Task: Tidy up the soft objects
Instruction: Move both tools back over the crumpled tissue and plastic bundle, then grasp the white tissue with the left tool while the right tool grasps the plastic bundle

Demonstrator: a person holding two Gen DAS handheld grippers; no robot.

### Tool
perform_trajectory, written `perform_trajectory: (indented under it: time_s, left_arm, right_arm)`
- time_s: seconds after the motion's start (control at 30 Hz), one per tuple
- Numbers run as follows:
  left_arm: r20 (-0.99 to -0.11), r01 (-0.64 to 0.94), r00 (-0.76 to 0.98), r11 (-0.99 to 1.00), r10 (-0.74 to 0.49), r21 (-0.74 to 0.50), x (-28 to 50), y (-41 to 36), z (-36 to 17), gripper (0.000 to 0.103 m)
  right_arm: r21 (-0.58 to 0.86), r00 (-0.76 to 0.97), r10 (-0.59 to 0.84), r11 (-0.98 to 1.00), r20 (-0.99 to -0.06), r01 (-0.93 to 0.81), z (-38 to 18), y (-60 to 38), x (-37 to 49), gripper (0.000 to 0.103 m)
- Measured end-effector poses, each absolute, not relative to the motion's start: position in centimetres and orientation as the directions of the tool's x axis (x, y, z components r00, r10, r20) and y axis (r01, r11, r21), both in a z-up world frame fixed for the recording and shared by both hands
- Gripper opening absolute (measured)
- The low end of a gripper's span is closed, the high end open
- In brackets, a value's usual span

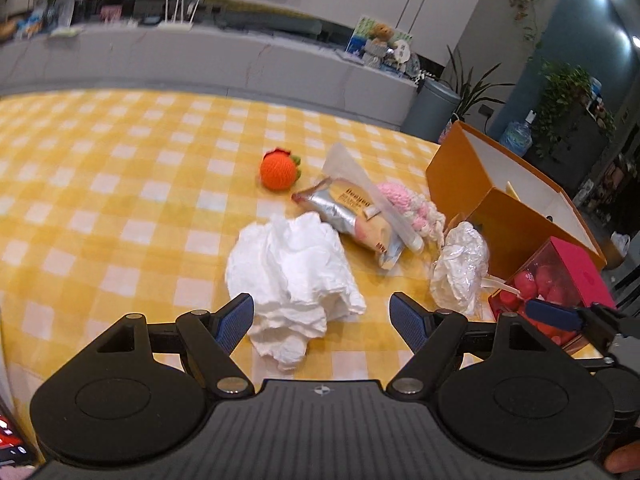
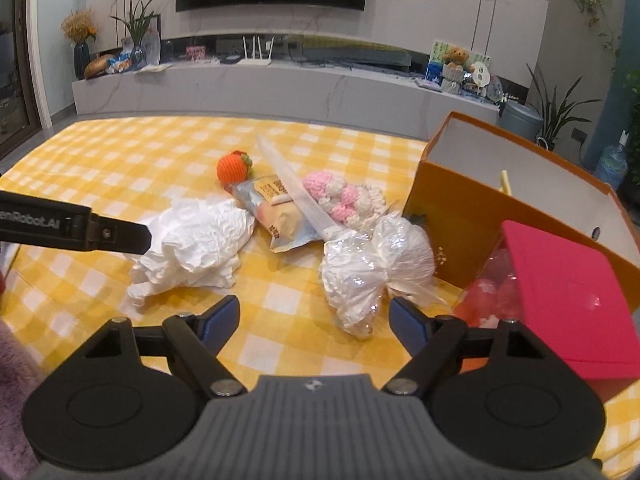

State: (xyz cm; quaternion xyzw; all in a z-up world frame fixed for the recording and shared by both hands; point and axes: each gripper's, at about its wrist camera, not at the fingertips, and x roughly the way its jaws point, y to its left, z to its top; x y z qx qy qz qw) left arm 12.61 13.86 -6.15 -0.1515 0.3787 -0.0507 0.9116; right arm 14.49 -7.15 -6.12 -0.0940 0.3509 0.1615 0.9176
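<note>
**Kid:** What is on the yellow checked cloth [image 1: 100, 208]?

**Helper:** Lots of soft things, all in a bunch. In the left wrist view, a crumpled white paper [image 1: 292, 276] sits in the middle, low down. Above it, near the center, is an orange knitted ball [image 1: 278, 170] with green leaves. To the right of the paper lies a silver snack bag [image 1: 352, 220], and a long clear wrapper [image 1: 368, 192] lies across it. A pink and white knitted toy [image 1: 408, 204] peeks out just behind them.

**Kid:** And the shiny thing?

**Helper:** That is a scrunched clear plastic bag [image 2: 376, 268]. In the right wrist view it sits just right of the middle. An orange box [image 2: 480, 200] stands open at the right, and a pink box [image 2: 568, 296] with red round things inside is in front of it, low at the right.

**Kid:** What are the claws doing?

**Helper:** The left gripper [image 1: 322, 320] is wide open. It holds nothing. The white paper pokes in between its blue fingertips [image 1: 236, 320], and I cannot tell if the left pad touches it.

**Kid:** And the other one?

**Helper:** The right gripper [image 2: 314, 318] is open wide too, with nothing in its grip. The bottom of the plastic bag sits just inside its right fingertip. I cannot tell if they touch.

**Kid:** Can the claws see each other?

**Helper:** Yes. One black finger of the left gripper pokes in from the left edge of the right wrist view, over the white paper.
</note>
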Motion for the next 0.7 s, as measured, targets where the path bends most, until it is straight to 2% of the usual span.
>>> perform_trajectory:
  time_s: [0.13,0.27,0.37,0.5,0.7]
  left_arm:
    - [-0.687,-0.018,0.697,0.952,-0.206,-0.304,13.1,13.6,-6.3,0.091]
    - [-0.692,0.004,0.708,0.980,-0.143,-0.198,14.0,12.5,-5.7,0.091]
    - [-0.702,0.025,0.698,0.984,-0.143,-0.175,15.6,12.1,-5.7,0.091]
    - [-0.728,0.033,0.676,0.991,-0.117,-0.129,18.0,11.2,-6.5,0.092]
    - [-0.764,0.020,0.642,0.997,-0.071,-0.076,19.4,10.5,-8.7,0.092]
  right_arm:
    - [-0.067,0.684,0.225,0.926,-0.694,-0.372,-7.2,-6.5,16.0,0.079]
    - [-0.099,0.686,0.211,0.918,-0.696,-0.384,-7.6,-6.0,17.3,0.079]
    - [-0.112,0.695,0.207,0.917,-0.688,-0.384,-7.5,-6.0,18.2,0.079]
    - [-0.148,0.720,0.180,0.918,-0.670,-0.367,-7.5,-6.0,19.5,0.085]
    - [-0.142,0.721,0.156,0.932,-0.675,-0.334,-8.6,-6.2,21.6,0.085]
